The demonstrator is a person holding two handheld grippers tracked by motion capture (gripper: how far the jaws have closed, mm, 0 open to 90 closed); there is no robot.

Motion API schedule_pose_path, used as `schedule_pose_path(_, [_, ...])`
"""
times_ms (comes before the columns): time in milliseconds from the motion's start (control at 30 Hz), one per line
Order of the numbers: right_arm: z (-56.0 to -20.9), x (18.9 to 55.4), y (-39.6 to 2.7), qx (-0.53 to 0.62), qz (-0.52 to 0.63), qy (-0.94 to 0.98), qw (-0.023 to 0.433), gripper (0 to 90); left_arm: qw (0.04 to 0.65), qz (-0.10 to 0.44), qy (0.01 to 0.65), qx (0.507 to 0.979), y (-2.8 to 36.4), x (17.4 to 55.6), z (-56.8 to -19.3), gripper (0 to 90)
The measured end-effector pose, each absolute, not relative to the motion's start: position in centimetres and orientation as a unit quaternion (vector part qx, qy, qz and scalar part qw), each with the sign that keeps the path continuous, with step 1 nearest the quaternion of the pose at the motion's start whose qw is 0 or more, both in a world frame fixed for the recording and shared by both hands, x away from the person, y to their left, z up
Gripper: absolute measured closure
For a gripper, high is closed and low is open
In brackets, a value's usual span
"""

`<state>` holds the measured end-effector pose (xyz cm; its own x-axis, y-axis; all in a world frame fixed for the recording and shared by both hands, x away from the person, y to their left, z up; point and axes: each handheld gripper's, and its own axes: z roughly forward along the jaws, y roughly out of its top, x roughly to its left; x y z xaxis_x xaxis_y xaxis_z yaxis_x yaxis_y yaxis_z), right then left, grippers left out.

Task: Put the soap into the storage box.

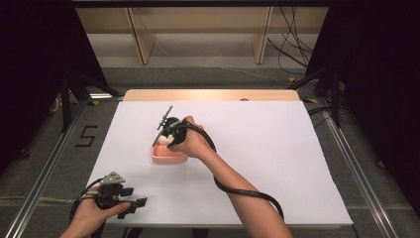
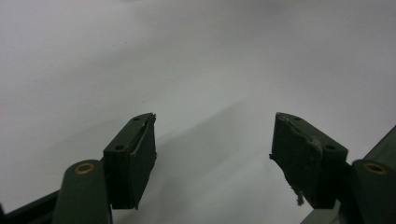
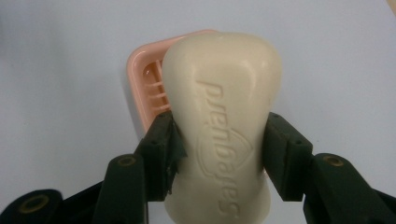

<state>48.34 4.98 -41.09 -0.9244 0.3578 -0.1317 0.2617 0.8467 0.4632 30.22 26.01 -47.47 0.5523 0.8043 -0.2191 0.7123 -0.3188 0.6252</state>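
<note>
A cream bar of soap (image 3: 224,126) with raised lettering is clamped between the jaws of my right gripper (image 3: 219,149). Below it lies a pink slatted soap dish (image 3: 147,86), partly hidden by the bar. From the high view, the right gripper (image 1: 166,140) hovers just over the soap dish (image 1: 168,154) near the middle of the white table, with the soap (image 1: 165,140) a small pale spot at its tip. My left gripper (image 1: 134,197) rests at the table's front left corner. Its jaws stand wide apart over bare white surface (image 2: 212,154).
The white table top (image 1: 277,158) stretches broadly to the right of the dish and behind it. A wooden strip (image 1: 213,95) runs along the far edge. Metal rails and cables lie on the floor on both sides.
</note>
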Motion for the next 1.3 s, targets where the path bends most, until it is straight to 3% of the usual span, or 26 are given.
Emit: schedule_pose_path(1300, [-42.4,48.7,6.0,0.155,0.219,0.958,0.101,50.3,0.346,0.07,0.473,0.807,26.1,30.2,-47.4,30.4])
